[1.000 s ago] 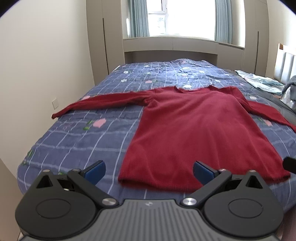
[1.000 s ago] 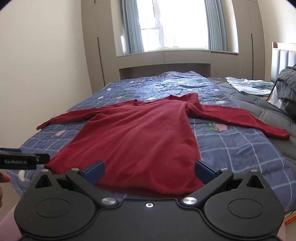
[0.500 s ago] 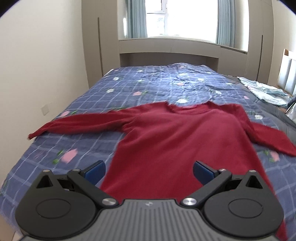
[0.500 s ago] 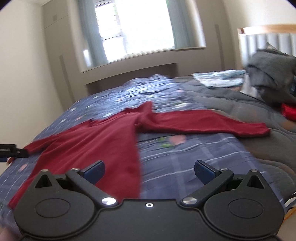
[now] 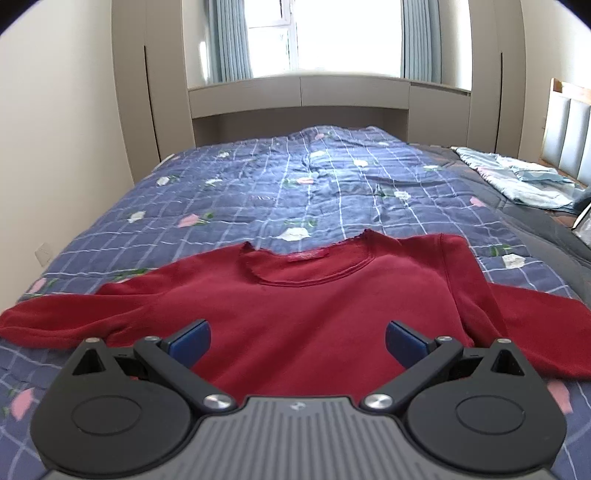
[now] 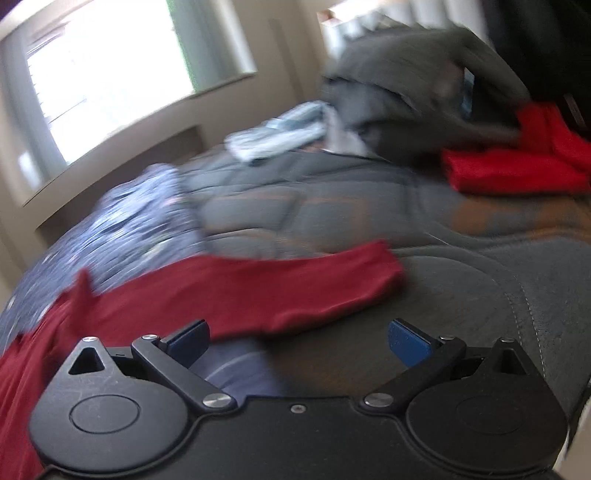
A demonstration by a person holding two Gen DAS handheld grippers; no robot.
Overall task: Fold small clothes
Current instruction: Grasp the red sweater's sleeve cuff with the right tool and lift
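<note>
Red sweater (image 5: 314,317) flat on bed (image 5: 258,195), sleeves out. Left gripper (image 5: 297,338) and right gripper (image 6: 298,338) above it, fingers spread, empty.

Bright window (image 5: 343,35) with blue-grey curtains (image 5: 229,40) behind beige built-in cabinets (image 5: 299,92). Bed carries blue checked floral quilt (image 5: 295,184); padded headboard (image 5: 569,136) at right. Walls plain cream.
</note>
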